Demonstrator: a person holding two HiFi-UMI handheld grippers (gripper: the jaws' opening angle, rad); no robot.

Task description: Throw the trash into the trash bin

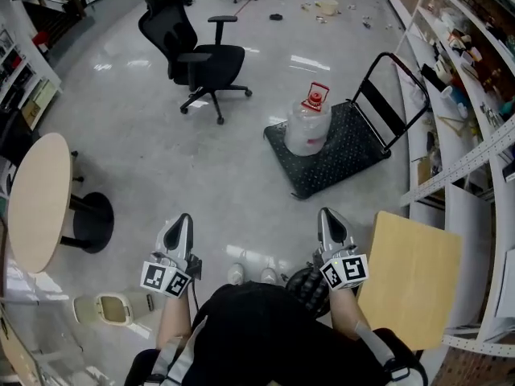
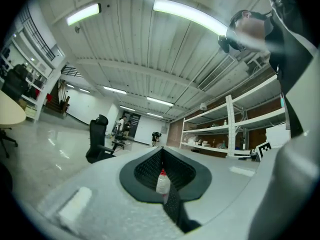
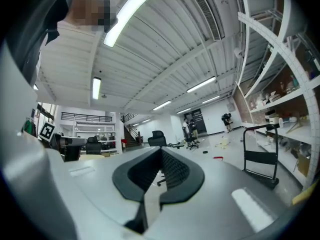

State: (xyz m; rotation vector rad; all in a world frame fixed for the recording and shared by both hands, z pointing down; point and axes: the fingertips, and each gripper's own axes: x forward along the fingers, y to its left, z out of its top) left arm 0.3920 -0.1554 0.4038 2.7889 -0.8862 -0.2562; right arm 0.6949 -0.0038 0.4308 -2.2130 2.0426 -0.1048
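My left gripper (image 1: pixel 183 220) and right gripper (image 1: pixel 326 214) are held level in front of the person's body, side by side, over bare floor. Both are shut with nothing between the jaws, which also shows in the left gripper view (image 2: pixel 162 152) and the right gripper view (image 3: pixel 161 152). Scattered litter (image 1: pixel 326 6) lies on the floor far ahead, well out of reach. A cream lidded container (image 1: pixel 113 308), possibly a bin, sits low at the left beside the person. Straight ahead of the left gripper stands a clear water jug (image 2: pixel 162 180) with a red cap.
The water jug (image 1: pixel 308 123) stands on a black flatbed cart (image 1: pixel 354 155) ahead to the right. A black office chair (image 1: pixel 197 55) is ahead left, a round wooden table (image 1: pixel 36 199) at the left. Shelving (image 1: pixel 459 95) lines the right, with a wooden board (image 1: pixel 410 276) beside it.
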